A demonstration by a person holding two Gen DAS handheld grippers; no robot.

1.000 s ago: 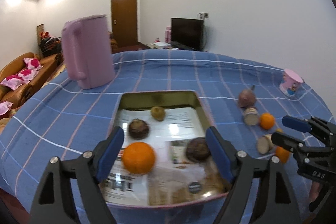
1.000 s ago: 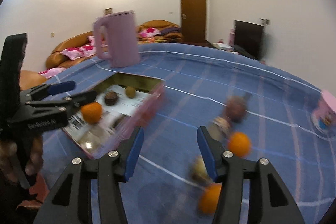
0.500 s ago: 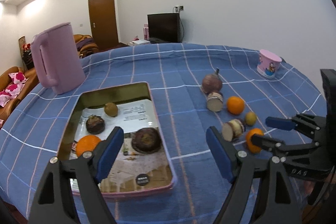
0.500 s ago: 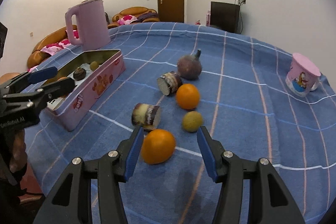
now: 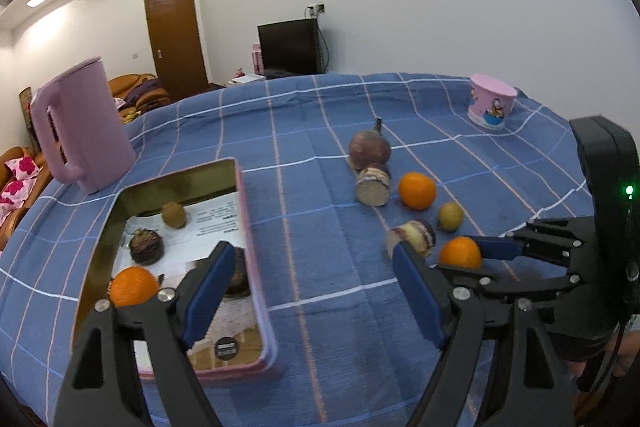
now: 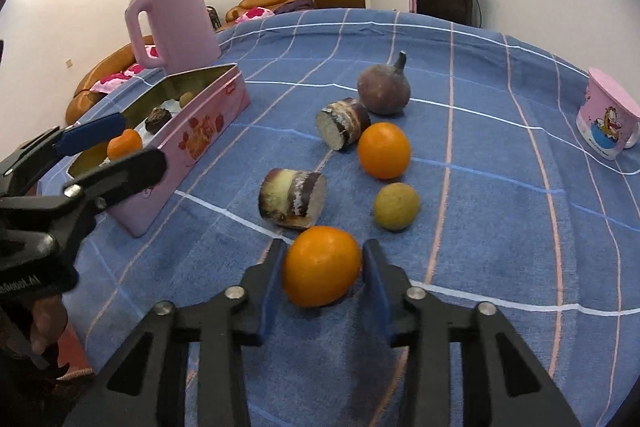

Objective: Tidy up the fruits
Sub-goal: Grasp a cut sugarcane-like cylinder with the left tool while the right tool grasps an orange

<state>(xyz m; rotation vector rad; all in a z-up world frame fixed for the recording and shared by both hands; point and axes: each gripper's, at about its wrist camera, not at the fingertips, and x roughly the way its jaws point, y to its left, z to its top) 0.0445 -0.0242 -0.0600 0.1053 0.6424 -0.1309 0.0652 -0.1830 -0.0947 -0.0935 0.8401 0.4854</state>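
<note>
Fruits, left wrist view: scattered on the blue checked tablecloth (image 5: 304, 187) and partly gathered in the pink tin (image 5: 256, 283).
Tin contents: an orange (image 5: 133, 286), a dark mangosteen (image 5: 146, 247) and a small brownish fruit (image 5: 174, 214), all lying on printed paper.
Left gripper (image 5: 310, 285): jaws wide apart with nothing between them, hovering over the tin's right wall and the cloth beside it.
Loose fruit: a purple round fruit with a stem (image 5: 369, 149), a cut chunk (image 5: 374, 185) touching it, an orange (image 5: 417, 190), a small yellow-green fruit (image 5: 451, 215) and a second cut chunk (image 5: 412, 237).
Background: a pink kettle (image 5: 82, 137) behind the tin, a pink cartoon cup (image 5: 491, 106) far right.

Fruits, right wrist view: the nearest orange (image 6: 321, 266) sits on the cloth between the blue pads.
Right gripper (image 6: 322, 269): jaws closed onto the nearest orange, both pads at its sides.
Just beyond it: a cut chunk (image 6: 292, 198) and the yellow-green fruit (image 6: 397, 207), then an orange (image 6: 384, 150), another chunk (image 6: 342, 123) and the stemmed purple fruit (image 6: 384, 89).
Left side: the pink tin (image 6: 192, 139) with the other gripper (image 6: 116, 147) held open above it.
</note>
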